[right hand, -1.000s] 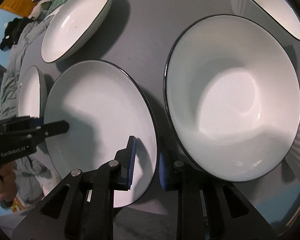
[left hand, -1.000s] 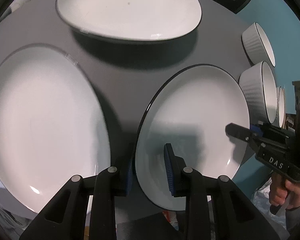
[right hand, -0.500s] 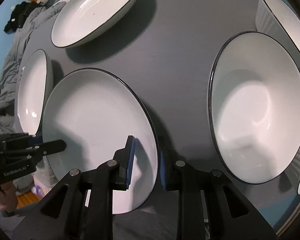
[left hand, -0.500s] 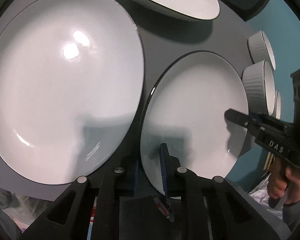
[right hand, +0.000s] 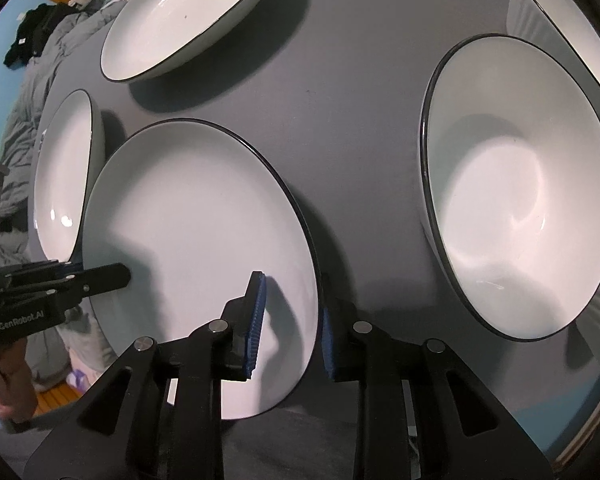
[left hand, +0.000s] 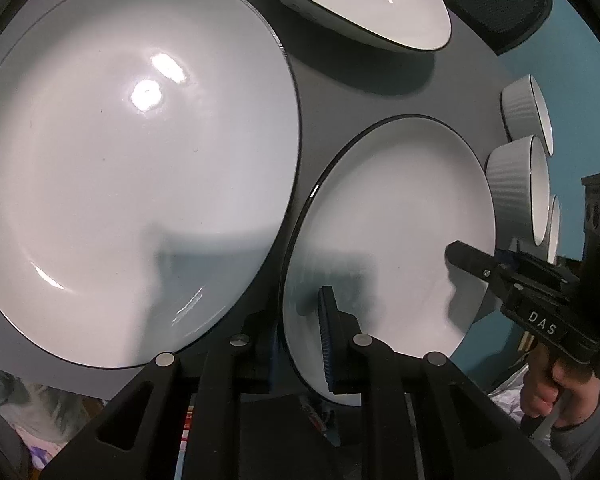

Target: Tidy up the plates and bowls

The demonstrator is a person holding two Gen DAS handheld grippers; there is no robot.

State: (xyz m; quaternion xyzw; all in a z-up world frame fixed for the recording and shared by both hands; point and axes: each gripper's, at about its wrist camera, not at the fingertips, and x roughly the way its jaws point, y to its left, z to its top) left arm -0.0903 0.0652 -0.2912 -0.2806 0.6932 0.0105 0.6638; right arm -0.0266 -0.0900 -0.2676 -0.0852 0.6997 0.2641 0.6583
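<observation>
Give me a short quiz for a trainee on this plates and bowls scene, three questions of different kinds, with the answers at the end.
1. True or false: the left gripper and the right gripper each straddle the rim of a different plate.
2. Fill in: in the right wrist view, to the right of the small plate stands a deep white ____.
3. In the left wrist view, the large plate lies: A) left of the small plate, B) stacked on it, C) inside a bowl.

Key: 1 false, both are on the same small plate, at opposite edges. 2 bowl. 3 A.
</observation>
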